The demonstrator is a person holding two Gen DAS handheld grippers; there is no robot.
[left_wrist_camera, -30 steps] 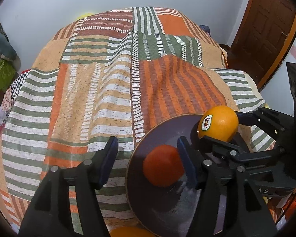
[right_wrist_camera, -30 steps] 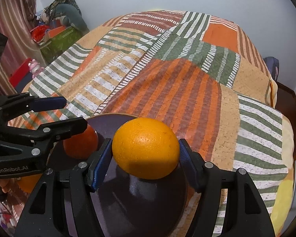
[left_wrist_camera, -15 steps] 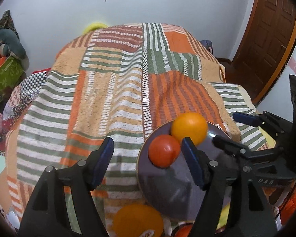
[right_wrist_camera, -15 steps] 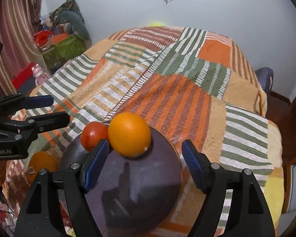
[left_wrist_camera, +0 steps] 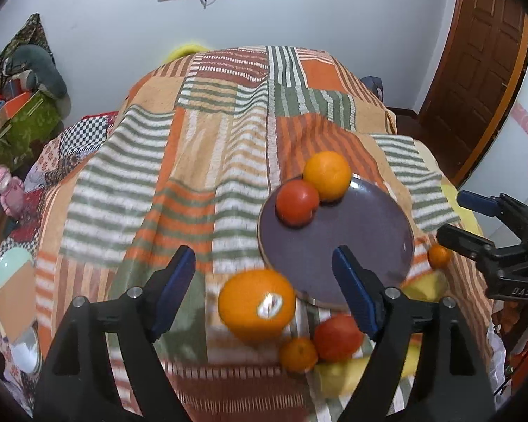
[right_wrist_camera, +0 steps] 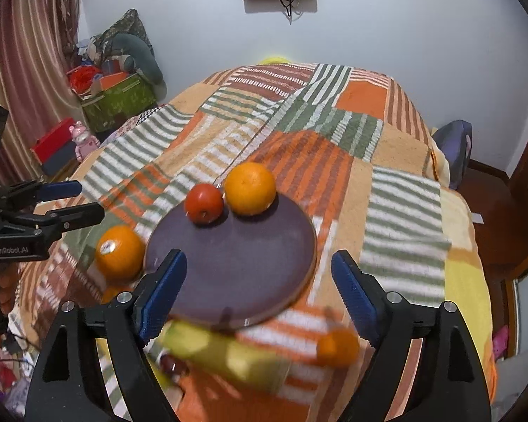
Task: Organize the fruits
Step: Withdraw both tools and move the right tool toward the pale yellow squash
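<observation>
A dark purple plate (left_wrist_camera: 355,242) (right_wrist_camera: 257,256) lies on the striped bedspread. On its far edge sit a red tomato (left_wrist_camera: 296,201) (right_wrist_camera: 204,203) and an orange (left_wrist_camera: 327,175) (right_wrist_camera: 250,188), touching. A stickered orange (left_wrist_camera: 256,304) (right_wrist_camera: 119,251) lies off the plate at its left. A second tomato (left_wrist_camera: 338,337), small tangerines (left_wrist_camera: 298,354) (right_wrist_camera: 338,347) (left_wrist_camera: 439,256) and bananas (right_wrist_camera: 225,351) lie near the front. My left gripper (left_wrist_camera: 264,281) is open and empty above the stickered orange. My right gripper (right_wrist_camera: 257,281) is open and empty over the plate's near edge.
The bedspread (left_wrist_camera: 200,161) covers a bed that drops off at left and right. Boxes and toys (right_wrist_camera: 112,95) stand on the floor at left, a wooden door (left_wrist_camera: 475,70) at right. A light bowl (left_wrist_camera: 10,267) sits at the left edge.
My right gripper opened and left the orange on the plate beside the tomato. Both grippers drew back and up, bringing the loose fruit at the front into view.
</observation>
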